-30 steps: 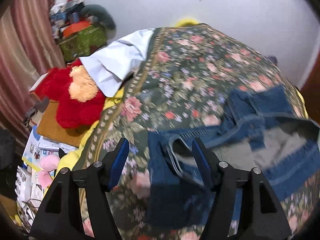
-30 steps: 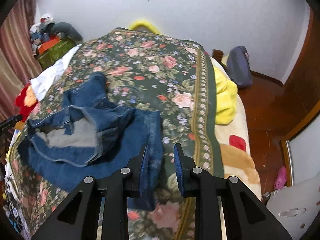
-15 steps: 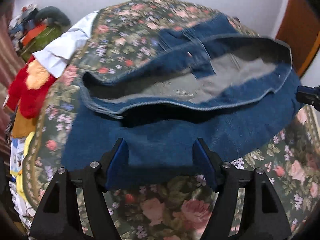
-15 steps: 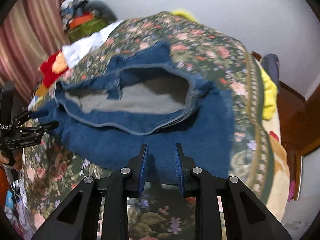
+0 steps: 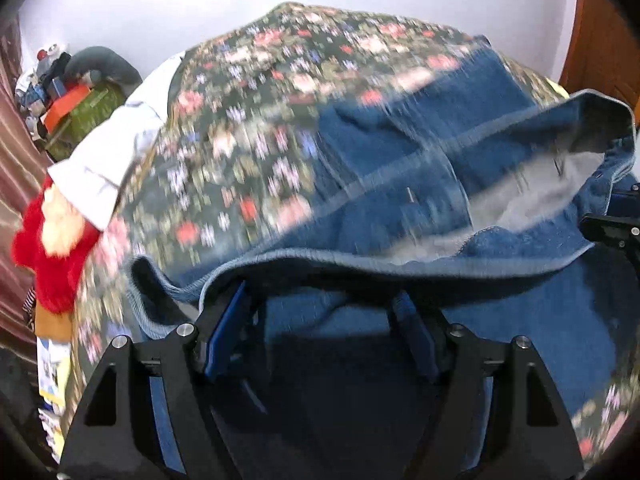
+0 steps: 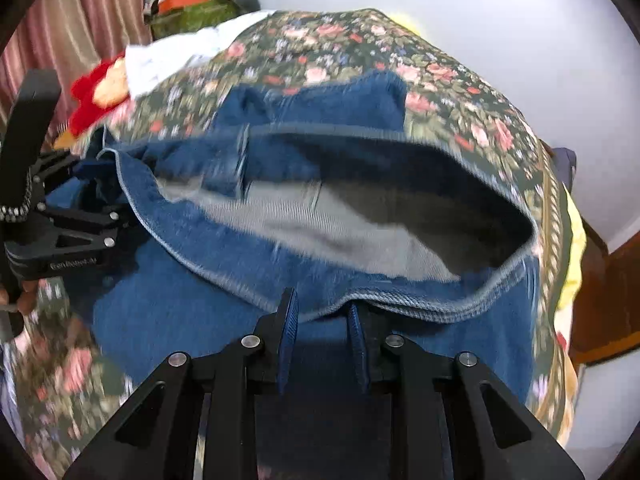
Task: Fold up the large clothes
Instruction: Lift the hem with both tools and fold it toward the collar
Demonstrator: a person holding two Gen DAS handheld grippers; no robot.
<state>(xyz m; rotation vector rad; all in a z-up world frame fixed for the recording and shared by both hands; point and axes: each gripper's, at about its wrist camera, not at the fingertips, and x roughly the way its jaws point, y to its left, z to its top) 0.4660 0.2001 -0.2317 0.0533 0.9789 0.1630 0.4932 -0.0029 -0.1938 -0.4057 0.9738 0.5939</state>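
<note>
A large blue denim garment (image 5: 400, 184) with a grey inside lies rumpled on the floral bedspread (image 5: 248, 128). It also shows in the right wrist view (image 6: 224, 280). My left gripper (image 5: 320, 320) is open, its fingers wide apart, with the denim hem draped over the fingertips. My right gripper (image 6: 322, 320) has its jaws a small gap apart, with the hem lying over the tips. The left gripper also shows in the right wrist view (image 6: 92, 220) at the left edge of the garment. Both views are blurred.
A red and cream plush toy (image 5: 52, 240) and a white cloth (image 5: 116, 152) lie at the bed's left side. Boxes and clutter (image 5: 76, 104) stand by the curtain. A yellow blanket (image 6: 572, 256) hangs off the bed's right side, above a wooden floor.
Both grippers have moved forward and lower onto the denim. The hem now drapes over both sets of fingertips. The left view has swung left.
</note>
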